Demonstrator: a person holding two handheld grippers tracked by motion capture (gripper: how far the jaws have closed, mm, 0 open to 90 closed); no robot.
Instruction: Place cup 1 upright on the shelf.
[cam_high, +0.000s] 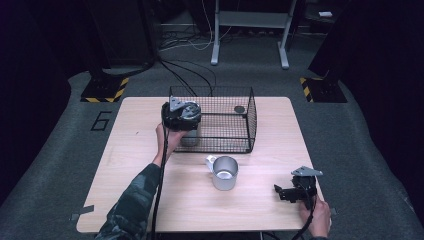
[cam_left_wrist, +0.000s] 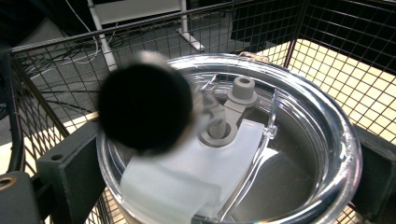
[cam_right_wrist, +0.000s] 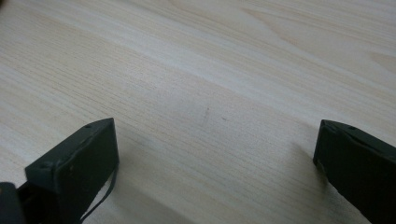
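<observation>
Open bench in front, crowded cage behind

The wire basket (cam_high: 227, 122) walls off the bench's (cam_high: 125, 165) far middle edge; the left gripper (cam_high: 181, 116) and a lidded tumbler (cam_left_wrist: 280, 154) fill its near-left corner. A steel mug (cam_high: 223, 172) stands mid-bench. Bare wood lies between the right gripper's (cam_high: 292, 192) parted jaws.

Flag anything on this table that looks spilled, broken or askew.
Nothing stands out. The metal mug stands upright on the table, the wire basket sits square, and the lidded tumbler between the left gripper's jaws looks intact.

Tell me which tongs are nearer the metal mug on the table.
Right. The right tongs lie just right of the metal mug, near the table's front edge; the left tongs are farther back-left, at the wire basket.
</observation>
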